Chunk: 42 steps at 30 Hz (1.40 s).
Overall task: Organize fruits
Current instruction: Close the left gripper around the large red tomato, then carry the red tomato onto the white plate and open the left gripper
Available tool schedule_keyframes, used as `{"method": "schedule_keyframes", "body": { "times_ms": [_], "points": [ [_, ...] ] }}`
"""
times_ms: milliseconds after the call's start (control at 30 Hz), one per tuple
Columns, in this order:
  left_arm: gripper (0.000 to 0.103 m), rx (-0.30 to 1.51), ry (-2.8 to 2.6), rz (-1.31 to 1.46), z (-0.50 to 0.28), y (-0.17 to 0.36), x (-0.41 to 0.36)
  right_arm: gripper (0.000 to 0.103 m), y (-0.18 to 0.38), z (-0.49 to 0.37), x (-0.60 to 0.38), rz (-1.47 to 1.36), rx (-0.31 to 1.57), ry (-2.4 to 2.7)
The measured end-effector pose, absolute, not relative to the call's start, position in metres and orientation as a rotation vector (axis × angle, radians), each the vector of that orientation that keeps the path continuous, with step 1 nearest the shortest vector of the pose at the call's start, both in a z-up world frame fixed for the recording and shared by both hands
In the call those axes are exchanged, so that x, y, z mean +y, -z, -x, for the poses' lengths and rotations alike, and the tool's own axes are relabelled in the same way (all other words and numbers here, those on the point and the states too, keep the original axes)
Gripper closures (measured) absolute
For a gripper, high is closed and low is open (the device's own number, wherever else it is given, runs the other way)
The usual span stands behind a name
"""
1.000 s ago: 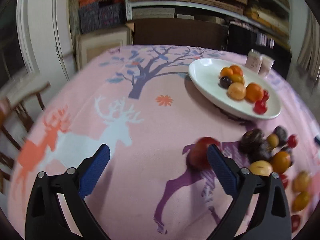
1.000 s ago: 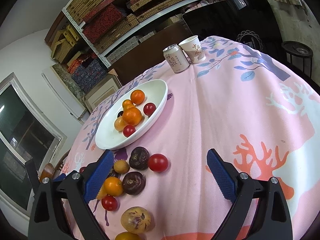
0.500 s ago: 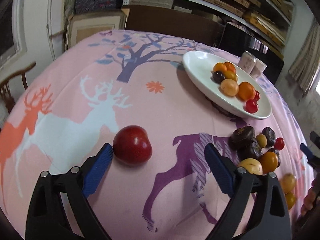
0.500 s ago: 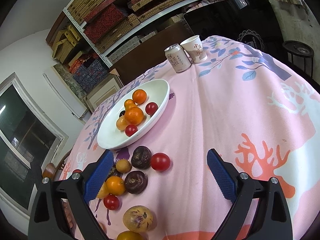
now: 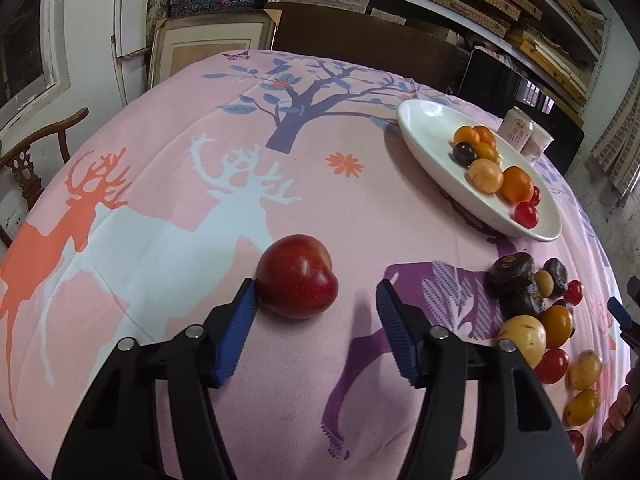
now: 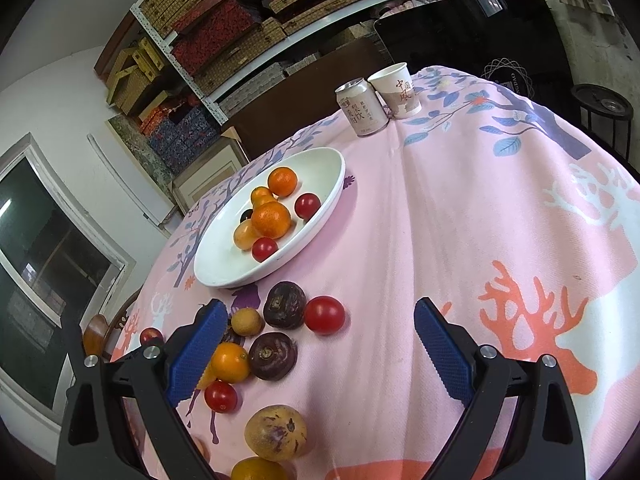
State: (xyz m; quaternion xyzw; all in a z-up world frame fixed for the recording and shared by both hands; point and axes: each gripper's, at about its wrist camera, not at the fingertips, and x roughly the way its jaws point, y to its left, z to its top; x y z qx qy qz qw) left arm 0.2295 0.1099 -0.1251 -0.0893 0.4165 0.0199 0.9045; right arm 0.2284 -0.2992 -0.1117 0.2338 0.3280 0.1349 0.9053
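The fruits lie on a pink tablecloth (image 5: 360,220) with deer and tree prints. A red apple (image 5: 297,276) rests alone on the cloth, well apart from the others, between the blue pads of the left gripper (image 5: 316,300). Its jaws are closing: the left pad appears to touch the side of the apple, while the right pad is apart from it, so the apple is not gripped. A white oval plate (image 6: 320,168) holds several oranges, two red tomatoes (image 6: 307,206) and a dark fruit. Near the plate, a loose group of fruits lies on the cloth: two dark purple fruits (image 6: 285,305), a red tomato (image 6: 324,315), an orange (image 6: 229,362), and a yellow fruit with purple streaks (image 6: 275,433). The right gripper (image 6: 316,344) hangs over this group with its jaws wide apart and nothing between the pads. A drink can (image 6: 362,106) and a paper cup (image 6: 396,90) stand side by side at the far edge of the table.
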Motion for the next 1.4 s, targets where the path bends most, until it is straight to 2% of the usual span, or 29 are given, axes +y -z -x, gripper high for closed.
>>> {"method": "schedule_keyframes", "body": {
  "times_ms": [33,67,233,300,500,600,833,900,967,1400],
  "points": [
    [0.055,0.859,-0.047,0.187,-0.23,0.125,0.112,0.008,0.112,-0.229,-0.297,-0.47,0.68,-0.283],
    [0.063,0.856,-0.051,0.198,-0.229,0.124,0.115,0.008,0.112,-0.228,-0.295,-0.456,0.681,-0.286],
    [0.064,0.855,-0.036,0.246,-0.227,0.125,0.123,0.009,0.114,-0.228,-0.279,-0.339,0.712,-0.292],
    [0.064,0.854,-0.038,0.225,-0.227,0.125,0.119,0.021,0.119,-0.231,-0.272,-0.291,0.745,-0.279],
    [0.064,0.854,-0.038,0.213,-0.228,0.124,0.116,0.047,0.129,-0.24,-0.264,-0.195,0.782,-0.215],
    [0.064,0.854,-0.04,0.206,-0.228,0.124,0.115,0.055,0.132,-0.248,-0.254,-0.138,0.806,-0.213],
    [0.063,0.858,-0.05,0.185,-0.23,0.126,0.112,0.064,0.134,-0.263,-0.247,-0.113,0.822,-0.234],
    [0.064,0.877,-0.059,0.191,-0.232,0.129,0.113,0.071,0.135,-0.265,-0.243,-0.104,0.834,-0.257],
    [0.064,0.873,-0.054,0.197,-0.232,0.128,0.114,0.074,0.135,-0.266,-0.241,-0.101,0.834,-0.267],
    [0.064,0.842,0.004,0.242,-0.228,0.122,0.113,0.075,0.13,-0.258,-0.25,-0.152,0.795,-0.279]
  ]
}}
